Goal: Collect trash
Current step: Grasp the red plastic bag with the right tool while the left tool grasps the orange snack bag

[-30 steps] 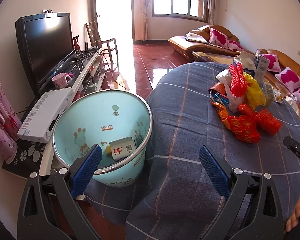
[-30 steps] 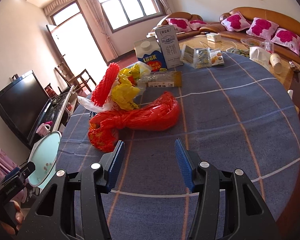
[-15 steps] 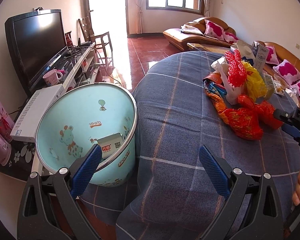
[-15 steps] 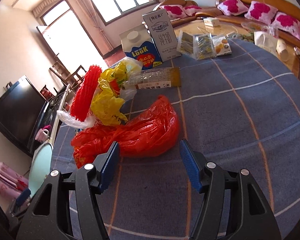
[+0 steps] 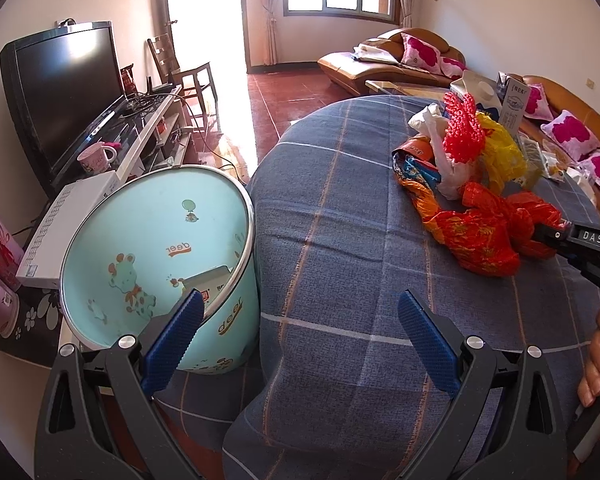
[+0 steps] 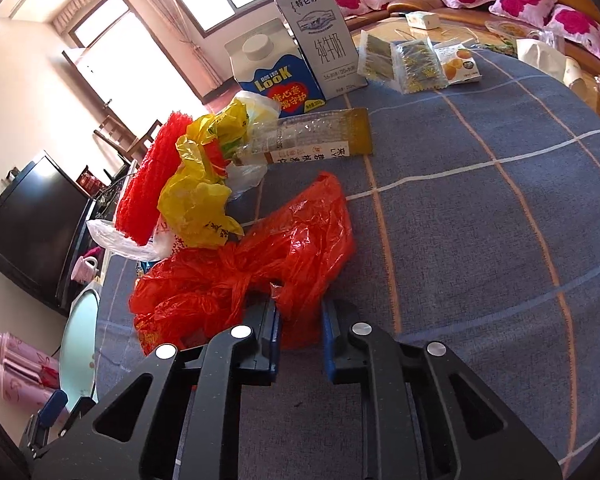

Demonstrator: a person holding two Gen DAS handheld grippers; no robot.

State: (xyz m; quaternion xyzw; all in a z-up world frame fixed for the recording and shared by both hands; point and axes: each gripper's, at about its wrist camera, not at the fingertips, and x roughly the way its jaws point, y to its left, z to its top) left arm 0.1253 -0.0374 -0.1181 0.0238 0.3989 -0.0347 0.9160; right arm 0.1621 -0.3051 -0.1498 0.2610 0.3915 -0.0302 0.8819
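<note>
A crumpled red plastic bag (image 6: 260,264) lies on the blue checked tablecloth (image 6: 480,240), nearest of a trash pile. My right gripper (image 6: 300,308) is closing; its blue pads pinch a fold of this bag. The left wrist view shows the same grip from the side, the right gripper (image 5: 556,236) at the red plastic bag (image 5: 484,236). My left gripper (image 5: 300,304) is open and holds nothing, hovering over the table's edge next to a light-blue trash bin (image 5: 156,240). A small white box (image 5: 212,284) lies inside the bin.
Behind the red bag lie a yellow bag (image 6: 196,196), red mesh (image 6: 148,184), a white bag, a clear wrapper (image 6: 312,140), two milk cartons (image 6: 272,76) and snack packets (image 6: 416,64). A TV stand (image 5: 140,148) stands left of the bin; sofas line the far wall.
My right gripper moved forward to the red bag, widened a little, then closed on a fold of it. The left gripper stayed open and shifted slightly toward the table.
</note>
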